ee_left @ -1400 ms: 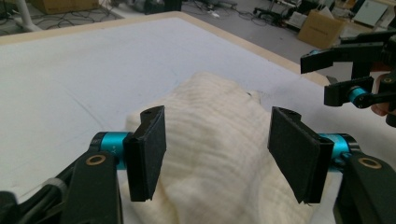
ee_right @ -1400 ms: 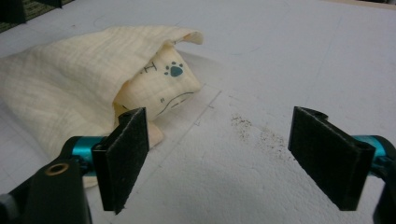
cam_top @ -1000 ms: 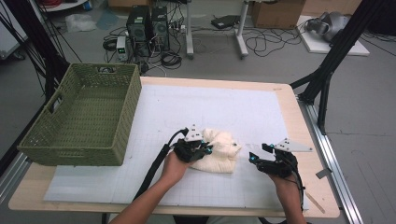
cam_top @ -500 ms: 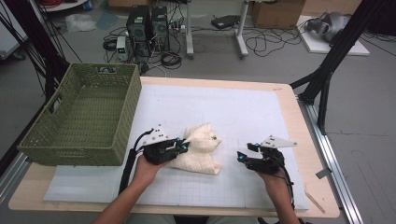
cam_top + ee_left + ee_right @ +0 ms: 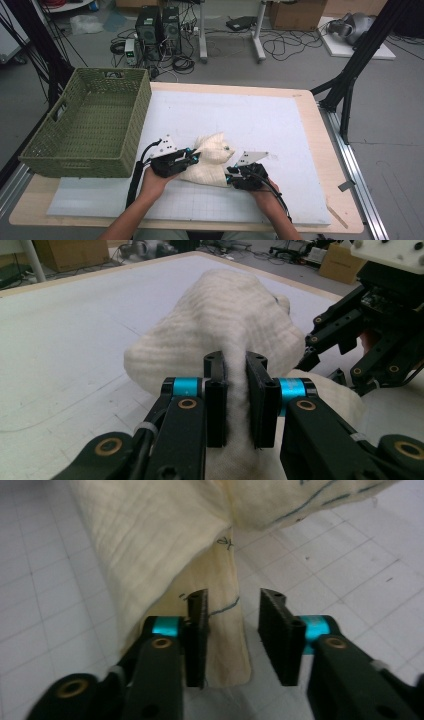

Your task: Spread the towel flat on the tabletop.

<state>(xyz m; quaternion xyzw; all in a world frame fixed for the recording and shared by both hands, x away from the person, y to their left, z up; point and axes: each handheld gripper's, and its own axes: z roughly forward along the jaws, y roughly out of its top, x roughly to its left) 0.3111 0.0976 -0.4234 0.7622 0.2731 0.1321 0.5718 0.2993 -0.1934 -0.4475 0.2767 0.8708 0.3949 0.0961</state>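
A crumpled cream cloth lies on the white gridded mat near the front of the table. My left gripper is at its left side, shut on a raised fold of the cloth, which is pinched between the pads. My right gripper is at the cloth's lower right edge. Its jaws have just been closing and still stand apart. A flat flap of the cloth with a blue stitched line lies between them, against the left pad and clear of the right one.
A green woven basket stands at the table's left, close beside my left hand. The mat stretches bare behind and to the right of the cloth. Black stand legs rise at the table's back right.
My left gripper has dragged the cloth to the left, towards the basket. My right gripper has moved left up to the cloth's edge, and its jaws have narrowed.
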